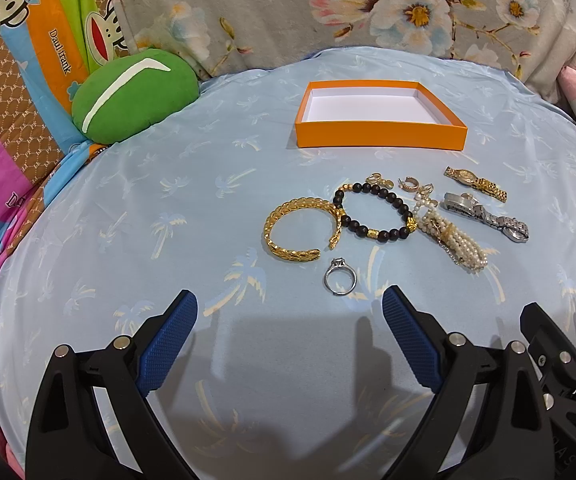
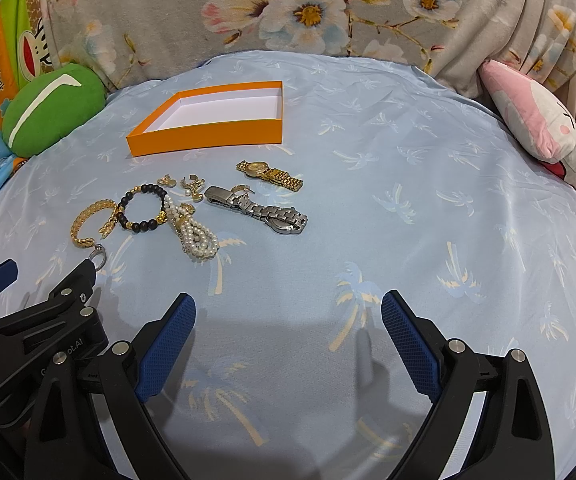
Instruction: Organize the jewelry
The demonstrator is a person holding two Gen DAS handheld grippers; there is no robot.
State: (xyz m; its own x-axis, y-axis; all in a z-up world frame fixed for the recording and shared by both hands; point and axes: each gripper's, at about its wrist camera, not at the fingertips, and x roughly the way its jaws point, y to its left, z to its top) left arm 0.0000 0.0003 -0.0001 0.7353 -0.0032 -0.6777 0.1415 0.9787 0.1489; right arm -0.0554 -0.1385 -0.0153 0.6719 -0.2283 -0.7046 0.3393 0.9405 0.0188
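An empty orange box (image 1: pixel 379 136) (image 2: pixel 208 136) with a white inside stands at the far side of the blue cloth. In front of it lie a gold bangle (image 1: pixel 284 220) (image 2: pixel 84 220), a black bead bracelet (image 1: pixel 391 204) (image 2: pixel 128 204), a pearl bracelet (image 1: pixel 455 240) (image 2: pixel 198 236), small gold earrings (image 1: pixel 407 184) (image 2: pixel 190 184), a gold watch (image 1: pixel 475 182) (image 2: pixel 270 174), a silver watch (image 1: pixel 487 216) (image 2: pixel 260 210) and a silver ring (image 1: pixel 340 279) (image 2: pixel 100 258). My left gripper (image 1: pixel 289 314) is open and empty just before the ring. My right gripper (image 2: pixel 288 314) is open and empty, right of the jewelry.
A green cushion (image 1: pixel 128 96) (image 2: pixel 52 108) sits at the back left, a pink and white cushion (image 2: pixel 543 124) at the back right. Floral fabric (image 1: pixel 327 12) rises behind the blue cloth (image 1: pixel 168 200). The right gripper's body shows at the left wrist view's right edge (image 1: pixel 559 360).
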